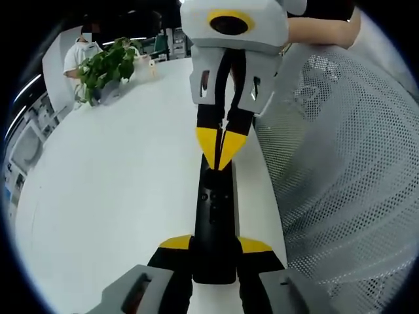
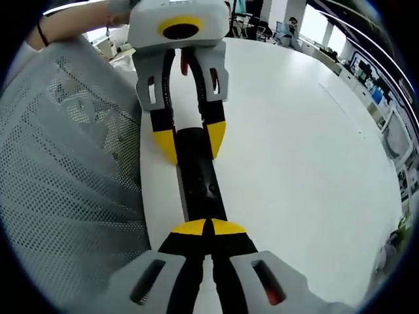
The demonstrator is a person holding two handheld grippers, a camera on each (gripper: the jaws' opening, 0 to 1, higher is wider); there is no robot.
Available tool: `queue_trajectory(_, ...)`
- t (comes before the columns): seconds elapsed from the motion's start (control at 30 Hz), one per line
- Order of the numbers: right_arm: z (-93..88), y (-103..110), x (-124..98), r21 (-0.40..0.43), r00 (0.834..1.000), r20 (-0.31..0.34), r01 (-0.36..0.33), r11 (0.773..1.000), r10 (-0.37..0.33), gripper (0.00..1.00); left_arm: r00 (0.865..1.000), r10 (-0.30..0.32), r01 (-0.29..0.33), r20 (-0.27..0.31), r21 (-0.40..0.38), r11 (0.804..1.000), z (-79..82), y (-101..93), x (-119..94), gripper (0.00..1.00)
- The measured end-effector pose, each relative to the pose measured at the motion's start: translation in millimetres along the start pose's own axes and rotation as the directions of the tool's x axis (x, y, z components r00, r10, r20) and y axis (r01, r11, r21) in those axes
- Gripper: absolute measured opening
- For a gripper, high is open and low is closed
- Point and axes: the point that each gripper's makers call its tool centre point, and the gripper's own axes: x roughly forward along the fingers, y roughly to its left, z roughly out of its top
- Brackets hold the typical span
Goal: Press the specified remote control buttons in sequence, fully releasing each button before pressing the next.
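Note:
A slim black remote control point(image 1: 215, 209) lies lengthwise along the edge of a white table point(image 1: 118, 183). My left gripper point(image 1: 215, 245) is shut on its near end, one yellow tip on each side. My right gripper point(image 1: 221, 154) reaches in from the far side, its yellow tips closed together and pointing down onto the remote's far end, just past a cluster of buttons. In the right gripper view, my right gripper point(image 2: 209, 227) has both tips shut over the remote point(image 2: 200, 173), and my left gripper point(image 2: 190, 140) clamps the other end.
A white mesh chair back point(image 1: 347, 163) point(image 2: 65, 163) stands close against the table edge beside the remote. A leafy green plant point(image 1: 108, 65) sits far across the table, with a seated person point(image 1: 78, 52) behind it. A person's arm point(image 1: 321, 29) holds the right gripper.

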Motion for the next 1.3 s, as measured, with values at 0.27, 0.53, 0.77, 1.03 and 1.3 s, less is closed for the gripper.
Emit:
queue_trajectory(0.27,-1.1,-2.9,-0.6,-0.024,1.0,-0.008,0.018,1.0,-0.019,0.0,1.0,0.0,0.0,0.0,-0.002,1.0,0.2,0.2,-0.1,0.25)
queue_trajectory(0.53,-1.5,-0.5,0.1,-0.072,1.0,-0.014,0.018,0.997,-0.019,0.0,1.0,0.002,-0.002,-0.003,-0.001,1.0,-0.1,0.2,0.5,0.25)
queue_trajectory(0.77,-0.8,0.3,1.2,-0.15,0.997,-0.075,0.025,0.988,-0.037,0.0,1.0,-0.004,0.004,-0.011,0.004,1.0,0.6,0.0,0.6,0.25)
queue_trajectory(1.03,-1.0,-2.3,2.6,-0.131,0.986,-0.167,0.004,0.991,-0.025,0.0,1.0,-0.005,0.005,-0.018,0.01,1.0,0.8,-0.3,0.4,0.25)
queue_trajectory(1.3,-2.7,-2.7,1.9,-0.106,0.984,-0.173,0.027,0.994,-0.045,0.0,1.0,-0.004,0.004,-0.021,0.015,1.0,1.0,0.1,0.3,0.25)
